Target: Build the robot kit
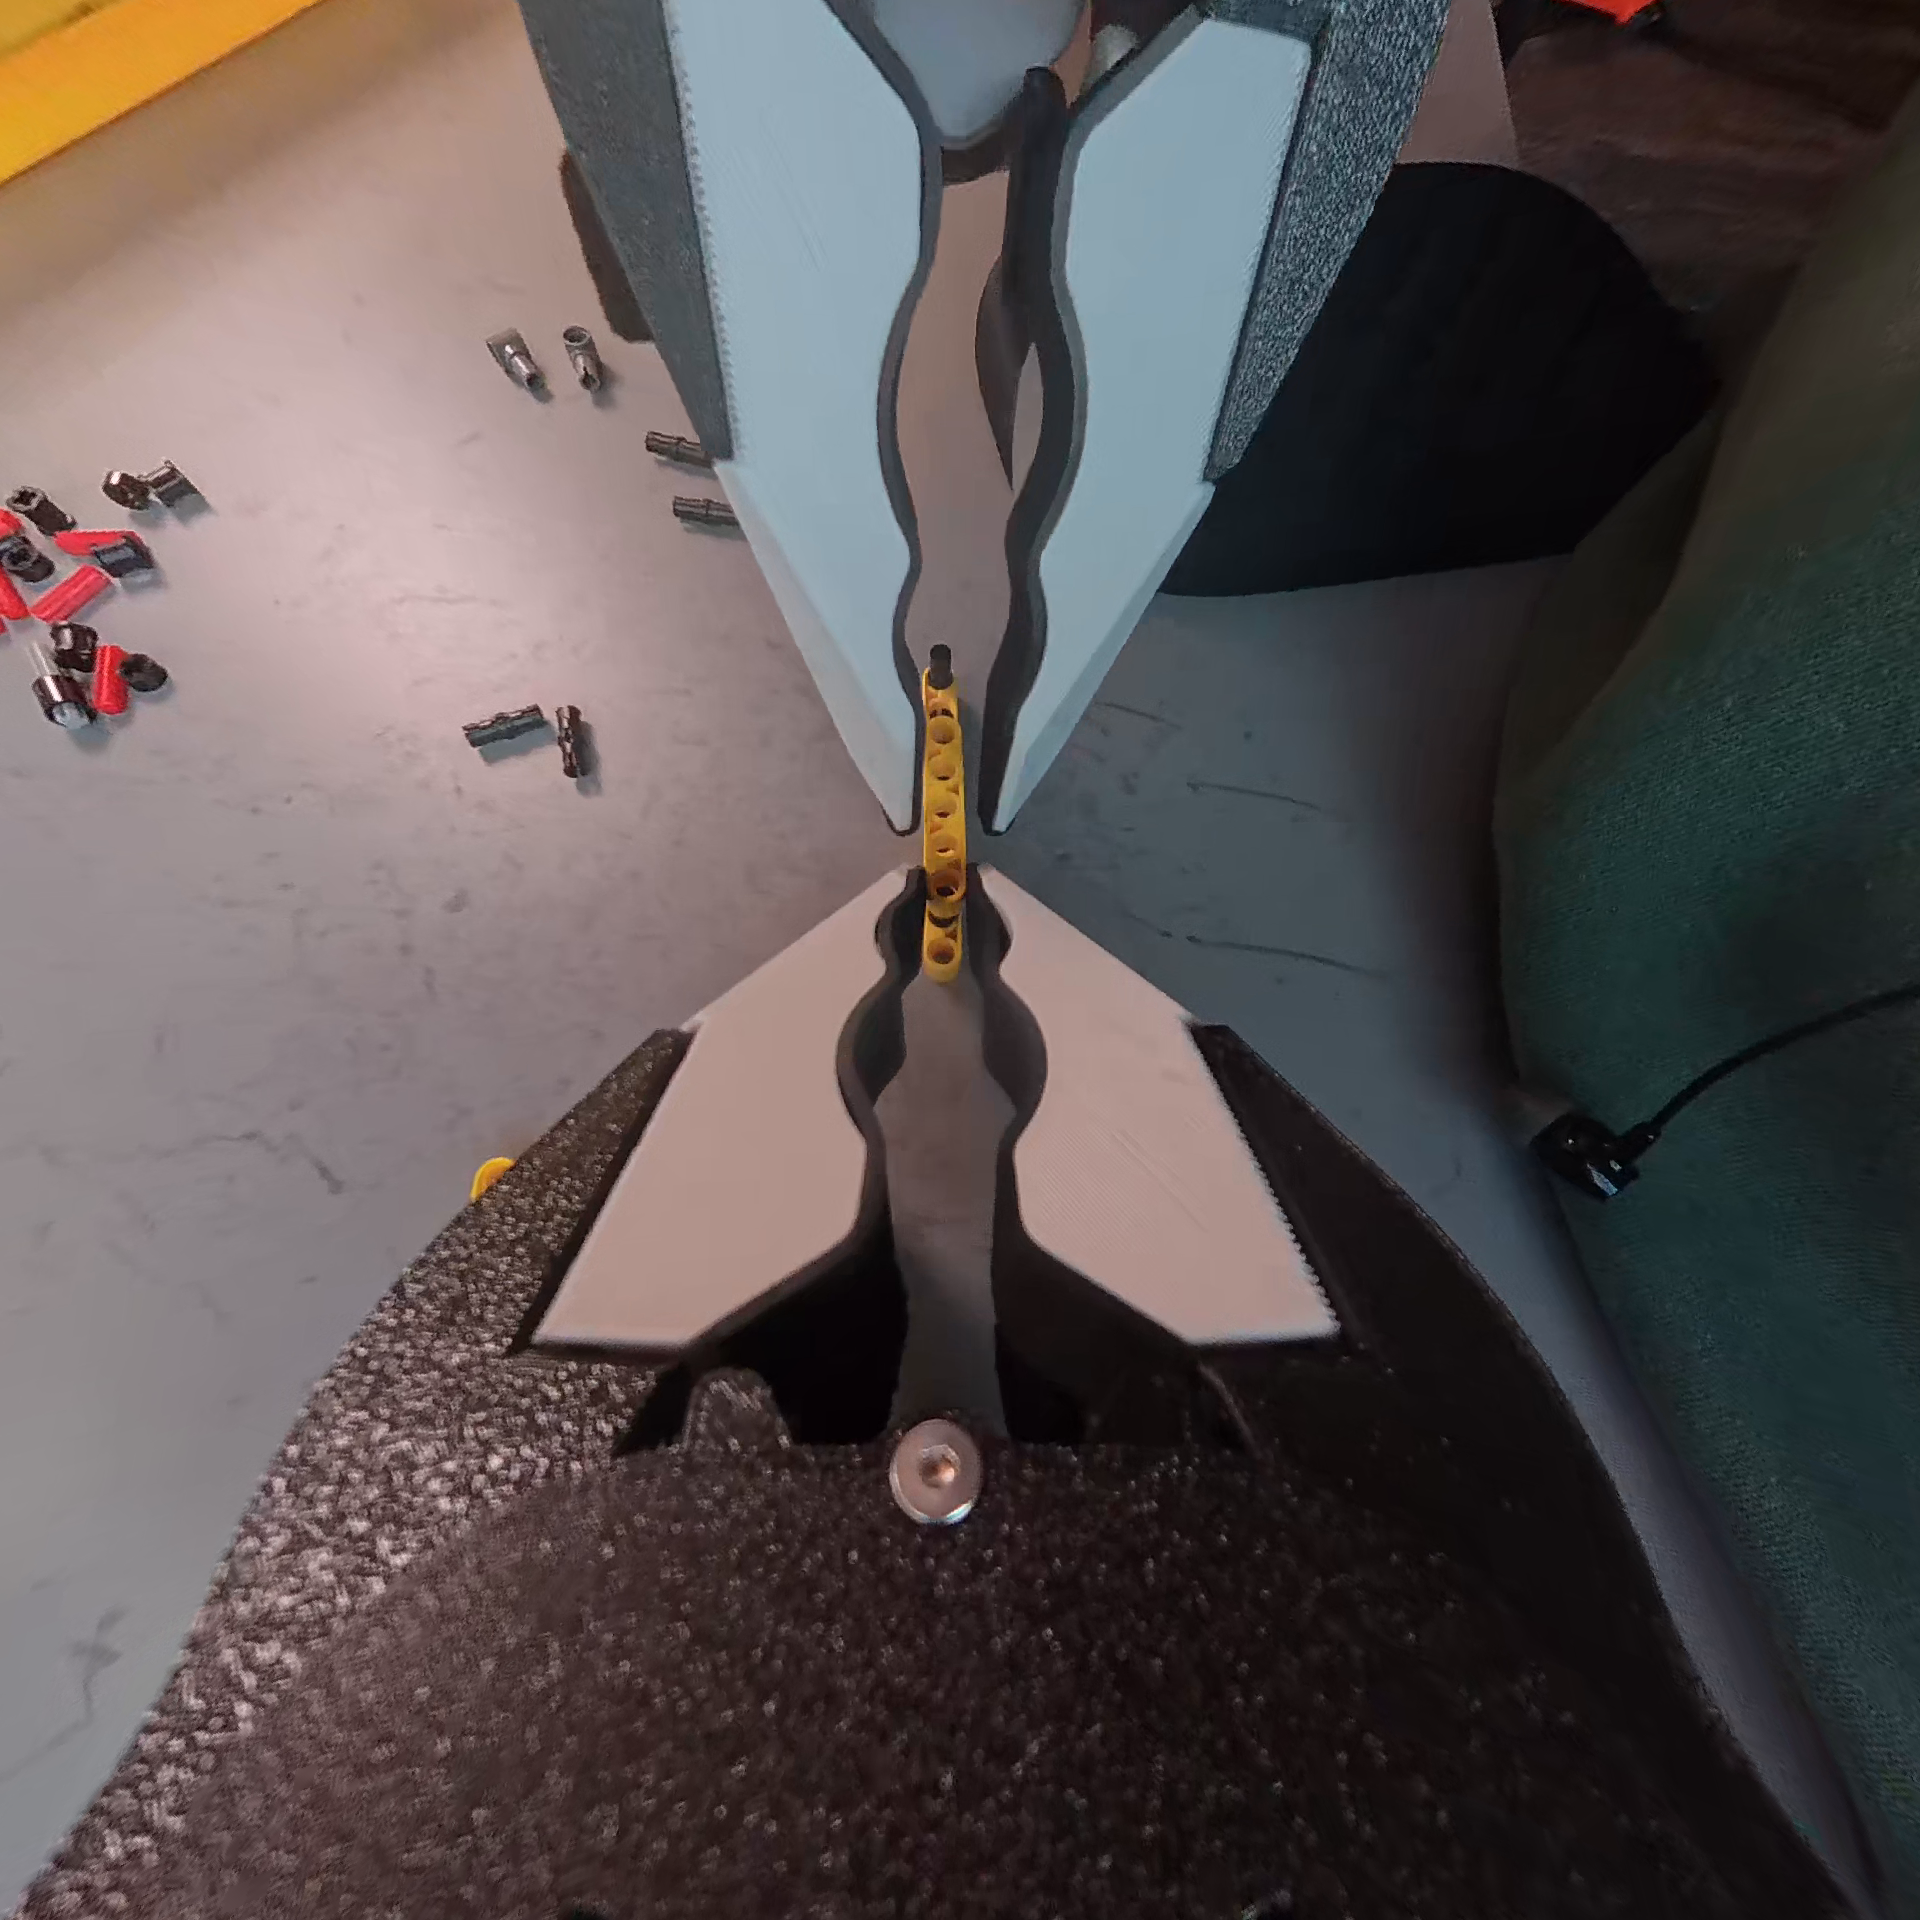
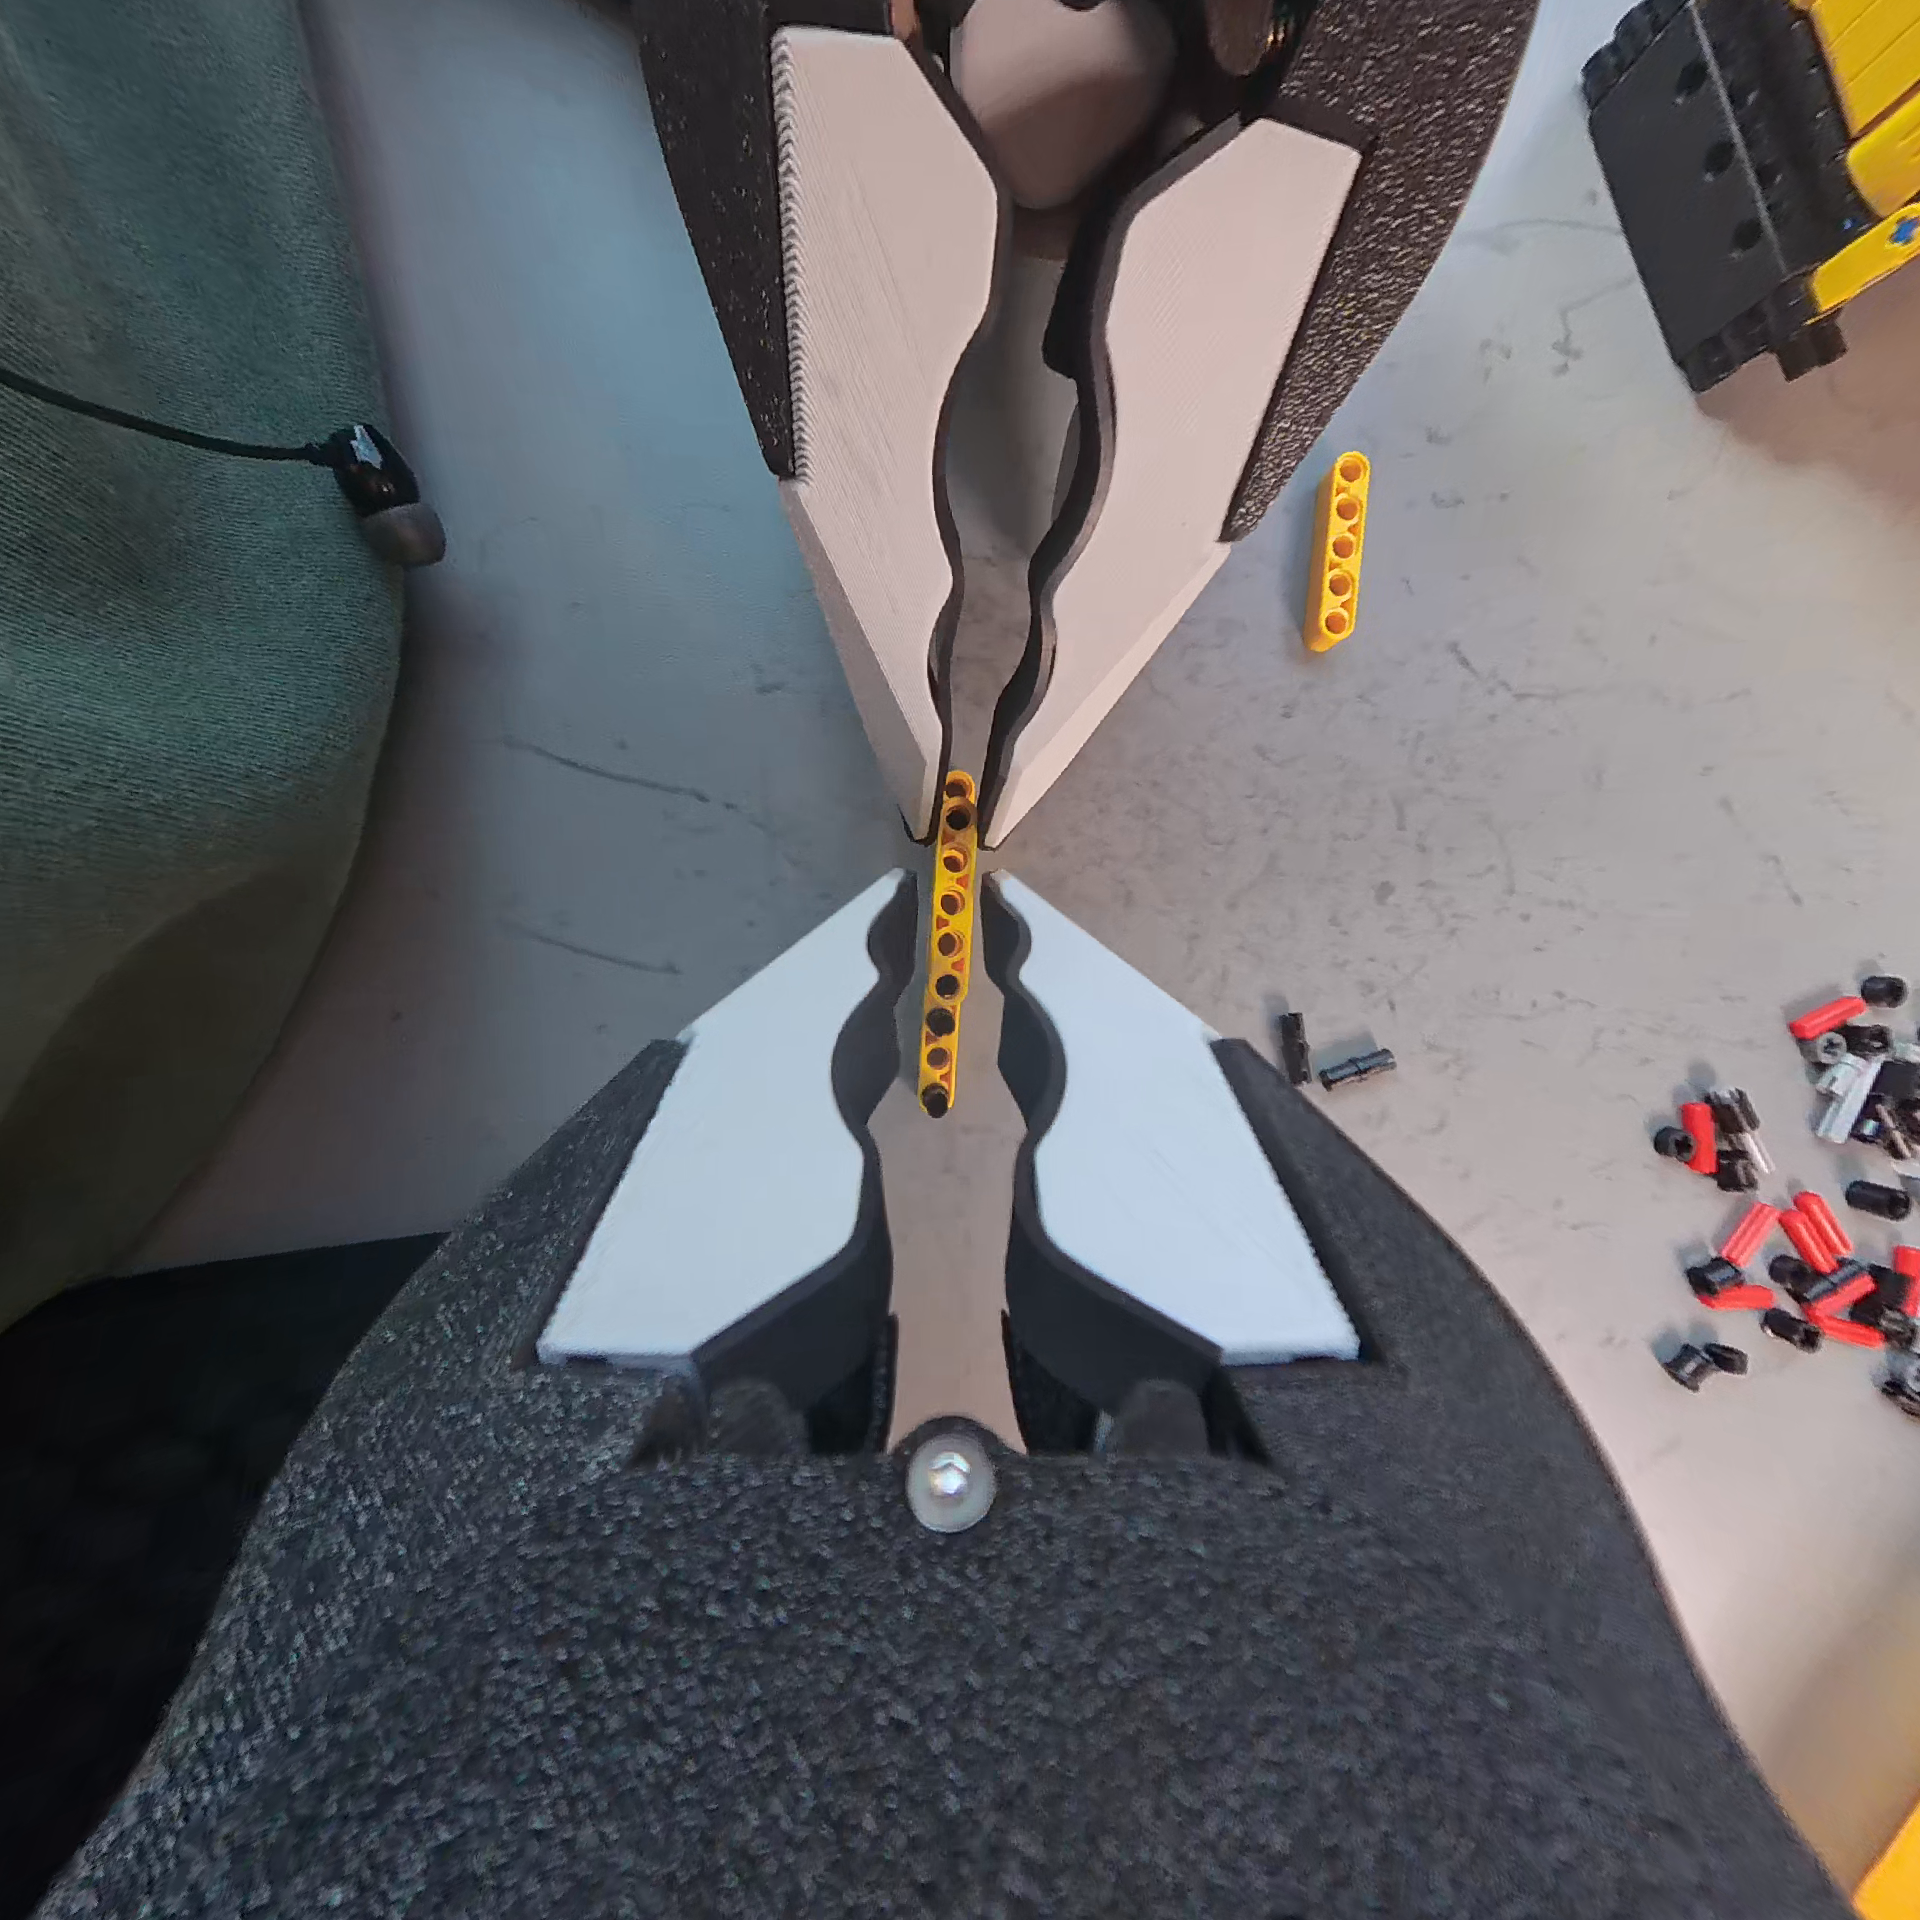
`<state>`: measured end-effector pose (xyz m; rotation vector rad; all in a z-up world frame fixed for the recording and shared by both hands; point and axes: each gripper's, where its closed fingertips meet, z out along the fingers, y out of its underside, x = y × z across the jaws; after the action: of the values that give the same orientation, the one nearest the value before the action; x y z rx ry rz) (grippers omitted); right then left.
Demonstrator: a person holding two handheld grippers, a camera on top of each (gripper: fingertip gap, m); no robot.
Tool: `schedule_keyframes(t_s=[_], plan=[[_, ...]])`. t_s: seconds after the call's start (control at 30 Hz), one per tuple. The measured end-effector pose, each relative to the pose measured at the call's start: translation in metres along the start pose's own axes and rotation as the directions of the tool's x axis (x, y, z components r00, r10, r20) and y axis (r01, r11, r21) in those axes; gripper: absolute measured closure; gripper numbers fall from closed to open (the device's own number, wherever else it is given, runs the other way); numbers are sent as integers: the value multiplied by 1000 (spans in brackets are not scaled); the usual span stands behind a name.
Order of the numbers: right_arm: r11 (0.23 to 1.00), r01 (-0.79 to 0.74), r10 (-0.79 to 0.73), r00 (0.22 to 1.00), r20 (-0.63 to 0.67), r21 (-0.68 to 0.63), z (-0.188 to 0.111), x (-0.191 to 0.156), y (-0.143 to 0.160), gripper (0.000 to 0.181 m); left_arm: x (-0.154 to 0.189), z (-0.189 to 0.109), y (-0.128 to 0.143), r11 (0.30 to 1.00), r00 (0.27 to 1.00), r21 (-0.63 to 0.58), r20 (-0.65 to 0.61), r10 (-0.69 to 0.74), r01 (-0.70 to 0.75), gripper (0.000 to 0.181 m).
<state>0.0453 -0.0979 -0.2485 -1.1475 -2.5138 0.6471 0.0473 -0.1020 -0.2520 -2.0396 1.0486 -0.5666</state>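
Grippers meeting tip to tip over a grey table [image 1: 312, 987], both pinching one yellow perforated beam [image 1: 943, 831]. Left gripper [image 1: 943, 883] — fingers nearly closed on the beam's near end, white fingertips [image 1: 831, 966] flanking it. Right gripper [image 2: 948, 883] — jaws likewise narrowed to the beam's width, gripping the opposite end; seen from its own camera, beam running lengthwise between the dark wavy pads [image 2: 883, 966]. Black pin [image 1: 940, 657] seated in the beam's end hole, on the right gripper's side. Beam held edge-on, clear of the table, holes in a single row. Second, shorter yellow beam [image 2: 1338, 551] lying flat on the table, apart from the held beam. Two loose black pins [image 2: 1335, 1051] near the beam; beyond them a scatter of red and black connectors [image 2: 1808, 1236]. Black-and-yellow assembled model [image 2: 1766, 177] farther off at the table's far corner. Green fabric [image 2: 156, 623] with a black cord and clip [image 2: 374, 478] past the table edge on the beam's other side.
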Motion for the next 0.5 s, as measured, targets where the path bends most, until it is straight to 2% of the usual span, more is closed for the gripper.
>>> schedule_keyframes(t_s=[0.23,0.33,0.5], plan=[[1000,-11,11,1000,16,4,5,0,3,174,0,0,1,1000,1000,1,0,0,0,174],[999,-48,47,999,26,26,5,0,3,174,-2,-1,13,998,1000,-56,4,-1,2,173],[995,-98,96,994,52,36,5,0,2,174,-1,1,16,997,1000,-75,6,13,-12,175]])
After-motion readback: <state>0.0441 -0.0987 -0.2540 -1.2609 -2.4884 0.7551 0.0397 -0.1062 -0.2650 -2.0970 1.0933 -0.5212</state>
